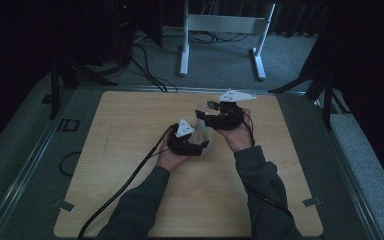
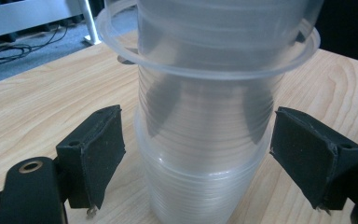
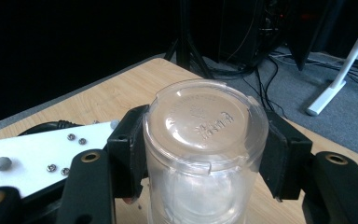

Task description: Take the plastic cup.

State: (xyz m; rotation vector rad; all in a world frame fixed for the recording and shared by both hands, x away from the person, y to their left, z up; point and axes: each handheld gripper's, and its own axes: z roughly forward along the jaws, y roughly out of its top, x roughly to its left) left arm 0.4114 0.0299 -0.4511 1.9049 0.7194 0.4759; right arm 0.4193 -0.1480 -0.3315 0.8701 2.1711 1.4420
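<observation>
Two or more clear plastic cups, nested into one stack point(image 2: 205, 140), held up over the middle of the wooden table point(image 1: 130, 150) between both tools.

Looks very light and thin-walled, so likely to buckle or crack under a hard squeeze. Smooth and glossy, hence slippery, and probably inclined to stick cup to cup when pulled apart. Best taken across the ribbed side wall, close to a base or just under a rolled rim, where the wall seems stiffest. Best pinched with only enough pressure to stop sliding.

Right gripper point(image 3: 205, 154) clamped on the stack near one end. Moulded base of the outermost cup turned toward that gripper's camera, a black pad point(image 3: 130, 149) pressed on each side.

Left gripper point(image 2: 198, 154) spread wide around the other end of the stack. Stack sits between the jaws, roughly centred. Both pads point(image 2: 98, 149) stand clear of the wall, a gap on each side, so no grip there.

In the high view, left gripper point(image 1: 187, 140) and right gripper point(image 1: 220, 116) sit near each other, jaws facing inward.
</observation>
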